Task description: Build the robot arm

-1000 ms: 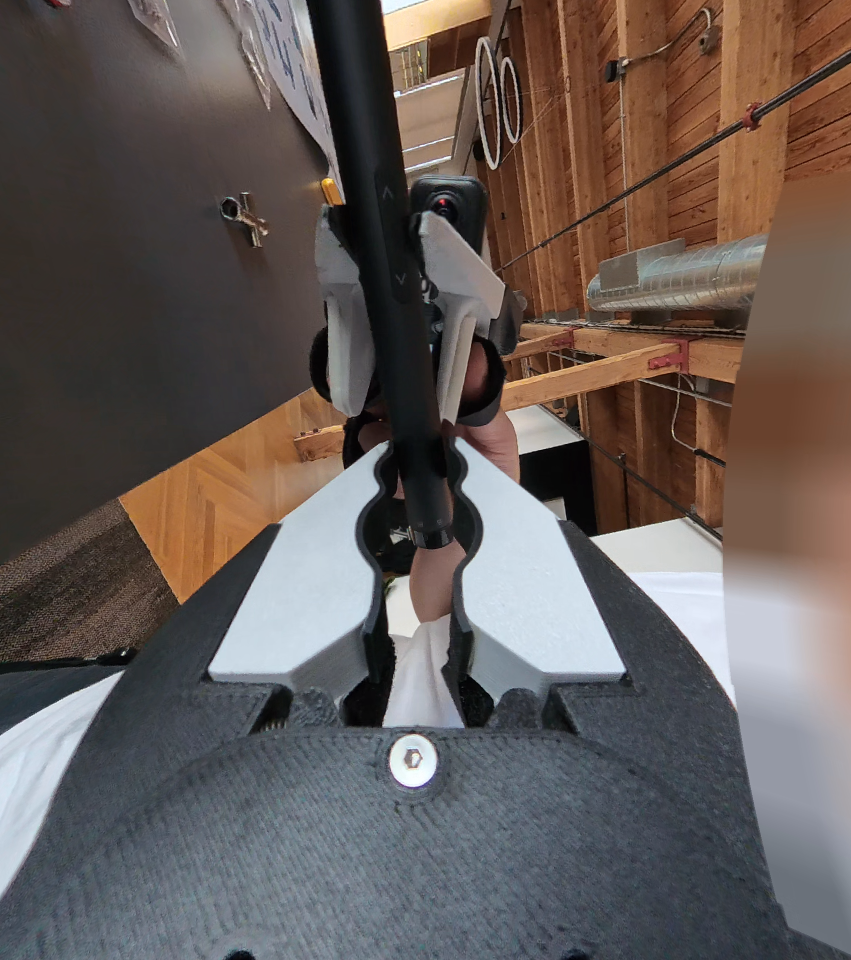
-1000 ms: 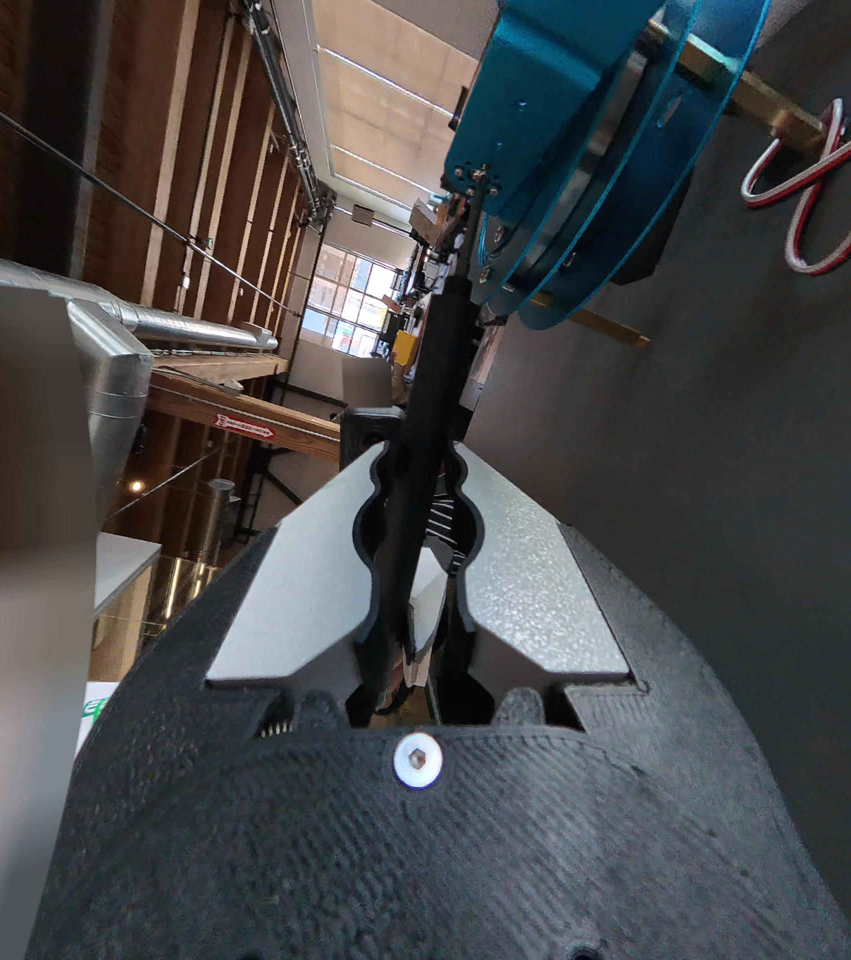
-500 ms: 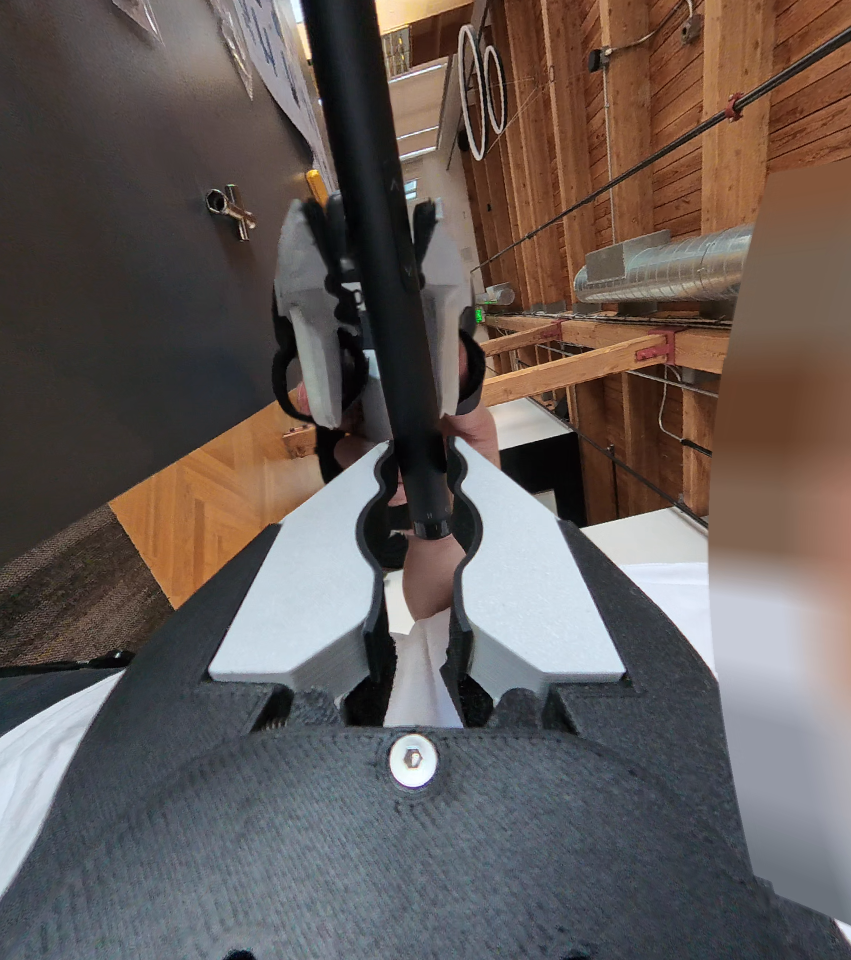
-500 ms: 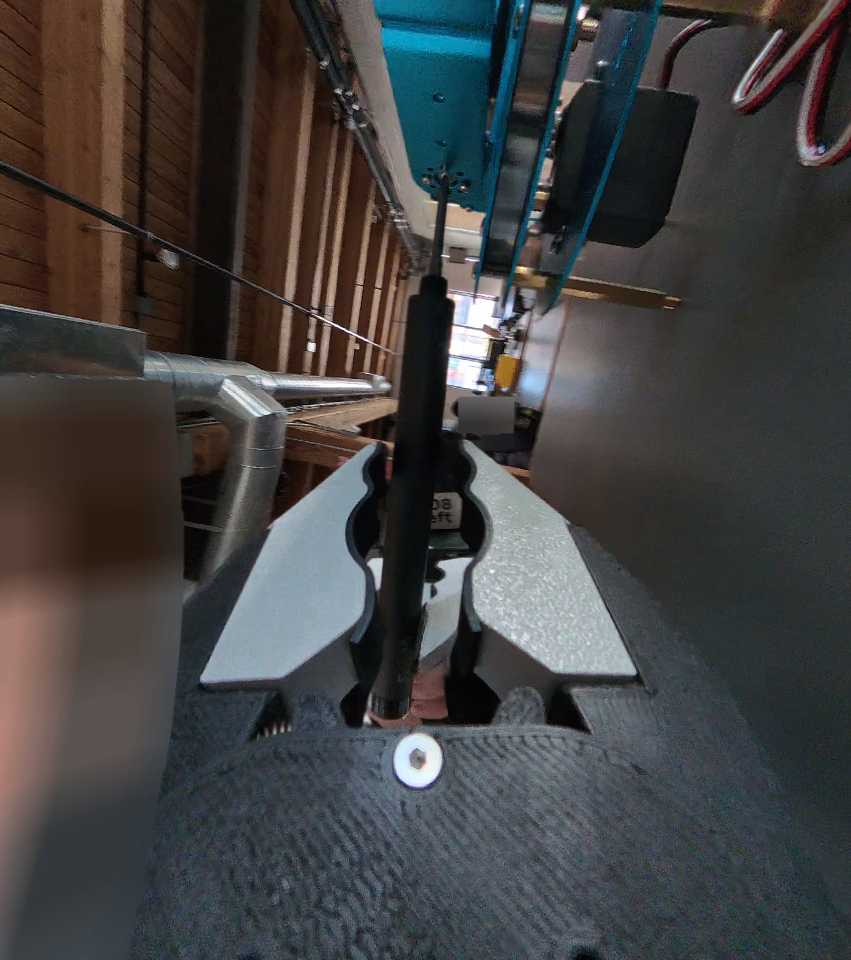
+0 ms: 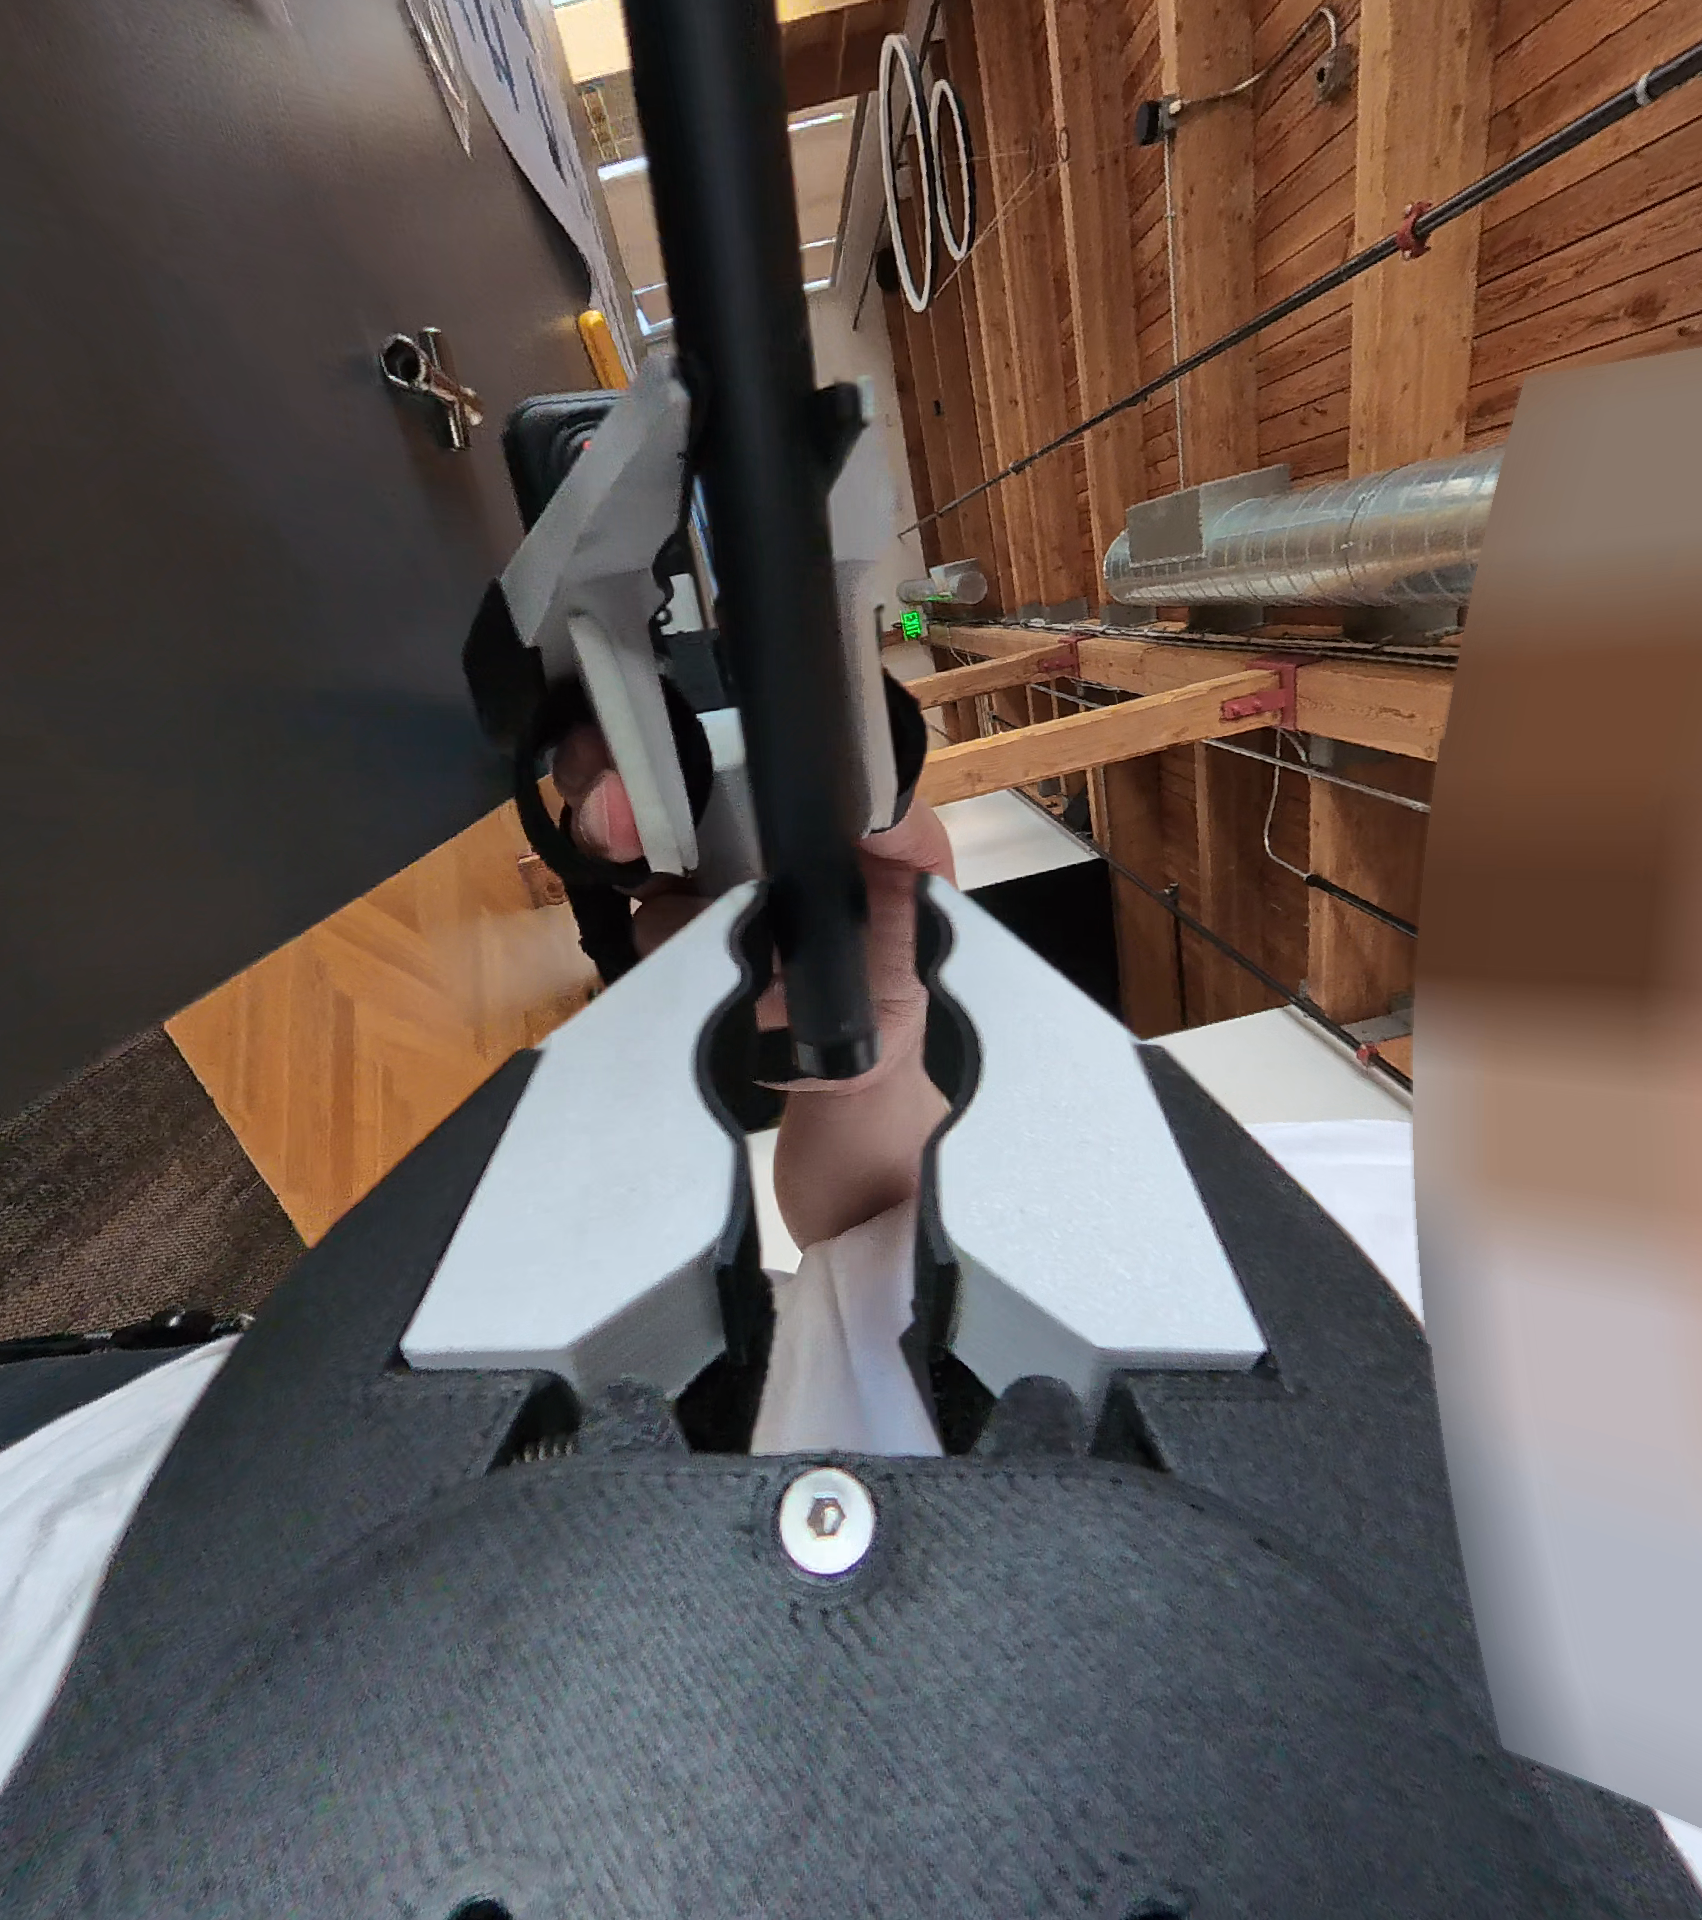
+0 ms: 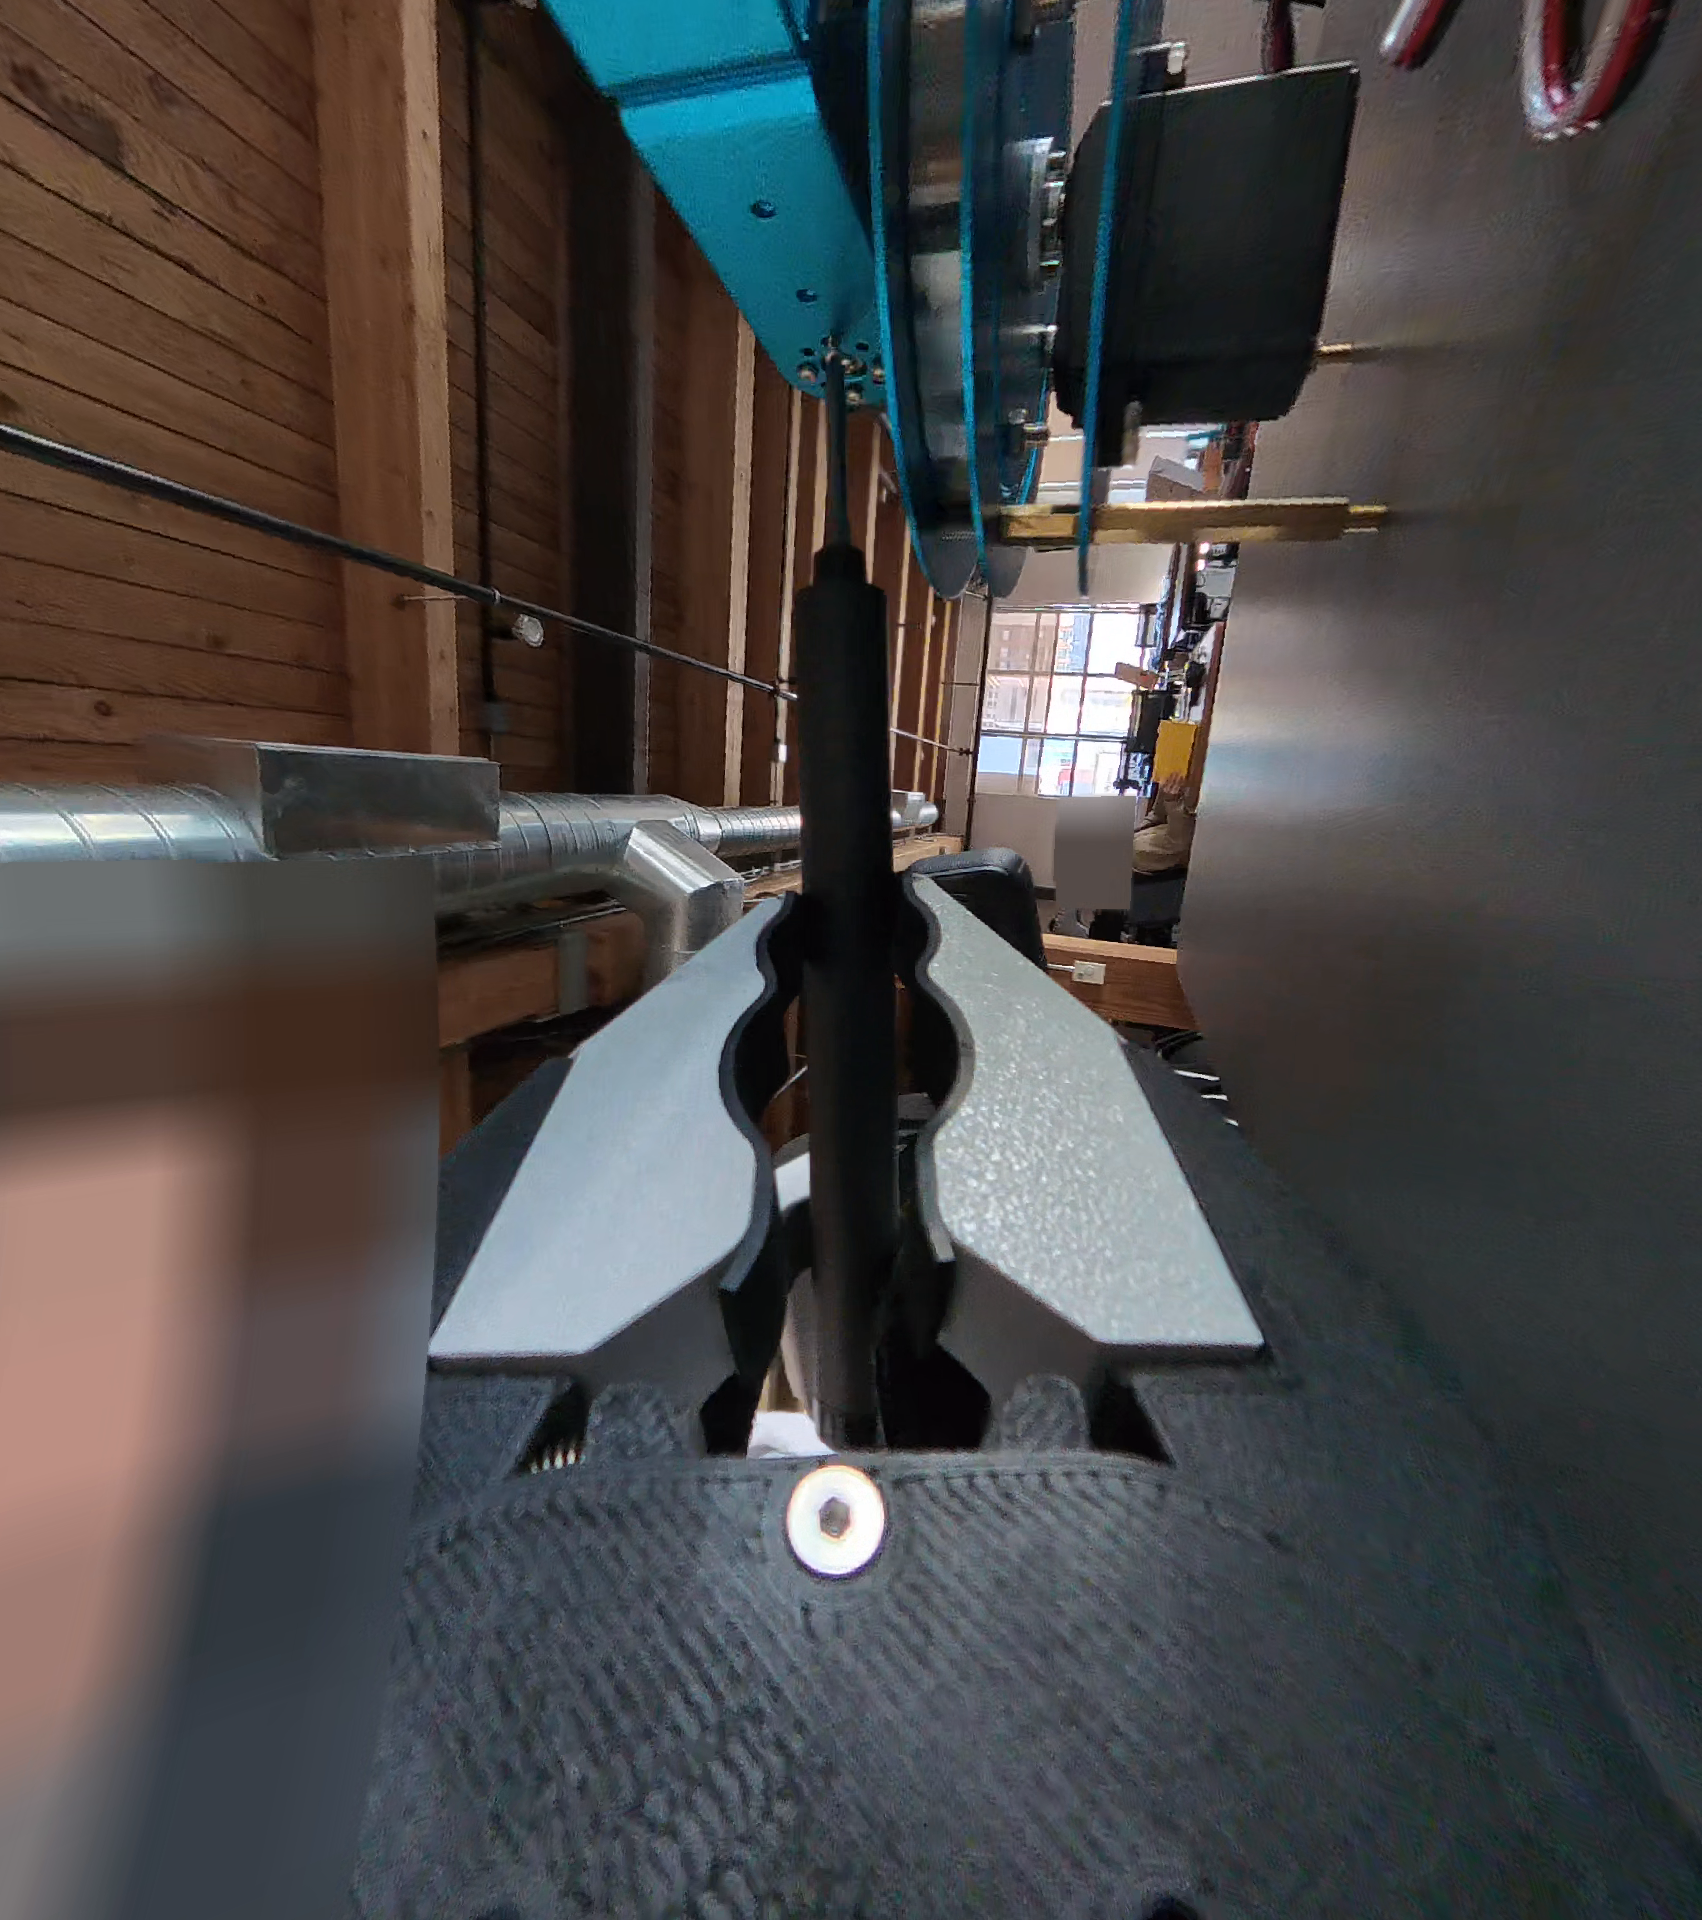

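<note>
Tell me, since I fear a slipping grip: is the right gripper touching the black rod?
Touching. The right wrist view shows the right gripper with its fingertips closed against both sides of the black rod.

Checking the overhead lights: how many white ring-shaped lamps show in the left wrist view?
2. The larger white ring lamp hangs near the top centre, by the wooden wall; the smaller white ring lamp sits just right of it, slightly overlapping. Others may be hidden behind the black rod.

The right gripper (image 5: pixel 712 582) sits rolled to a new angle on the black rod (image 5: pixel 774 520). In its own view, the teal unit (image 6: pixel 774 156) looms closer, the rod upright.
</note>
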`<action>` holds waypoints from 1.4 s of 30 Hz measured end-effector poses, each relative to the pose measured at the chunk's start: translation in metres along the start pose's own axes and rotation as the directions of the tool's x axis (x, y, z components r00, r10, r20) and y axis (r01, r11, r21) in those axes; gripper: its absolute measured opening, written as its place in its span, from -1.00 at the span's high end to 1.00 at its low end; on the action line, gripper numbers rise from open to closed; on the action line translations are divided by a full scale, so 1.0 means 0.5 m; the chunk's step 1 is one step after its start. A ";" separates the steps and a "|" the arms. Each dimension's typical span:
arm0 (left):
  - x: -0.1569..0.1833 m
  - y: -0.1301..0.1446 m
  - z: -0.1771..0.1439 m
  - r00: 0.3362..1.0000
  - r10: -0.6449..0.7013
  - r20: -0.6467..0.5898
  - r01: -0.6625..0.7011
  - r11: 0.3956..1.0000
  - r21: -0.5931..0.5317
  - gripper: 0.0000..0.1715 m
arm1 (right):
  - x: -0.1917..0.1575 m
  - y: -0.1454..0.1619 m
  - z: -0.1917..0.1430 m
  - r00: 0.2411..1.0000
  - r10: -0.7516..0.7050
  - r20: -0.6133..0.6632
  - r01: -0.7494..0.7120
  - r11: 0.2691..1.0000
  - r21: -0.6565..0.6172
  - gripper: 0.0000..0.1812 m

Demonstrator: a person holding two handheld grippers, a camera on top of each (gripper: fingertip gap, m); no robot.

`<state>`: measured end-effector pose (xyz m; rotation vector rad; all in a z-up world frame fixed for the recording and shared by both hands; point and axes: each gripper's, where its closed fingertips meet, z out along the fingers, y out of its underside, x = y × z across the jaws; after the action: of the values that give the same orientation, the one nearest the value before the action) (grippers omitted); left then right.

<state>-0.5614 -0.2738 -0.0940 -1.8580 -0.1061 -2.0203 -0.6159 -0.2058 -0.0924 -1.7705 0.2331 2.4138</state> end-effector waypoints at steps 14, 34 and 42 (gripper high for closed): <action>-0.006 0.000 -0.003 0.999 0.006 0.050 -0.006 1.000 -0.008 0.81 | 0.004 -0.010 0.003 0.965 -0.181 -0.192 0.155 0.977 -0.144 0.71; -0.009 -0.001 -0.001 0.998 0.004 0.061 -0.003 1.000 -0.018 0.81 | 0.013 -0.014 0.016 0.859 -0.339 -0.384 0.231 0.925 -0.300 0.81; -0.007 -0.002 0.002 0.999 0.002 0.054 -0.001 1.000 -0.023 0.81 | 0.010 -0.015 0.016 0.880 -0.321 -0.349 0.232 0.933 -0.274 0.80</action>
<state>-0.5609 -0.2719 -0.0969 -1.9269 -0.0961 -1.9788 -0.6235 -0.1967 -0.0950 -2.1990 -0.2554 1.9347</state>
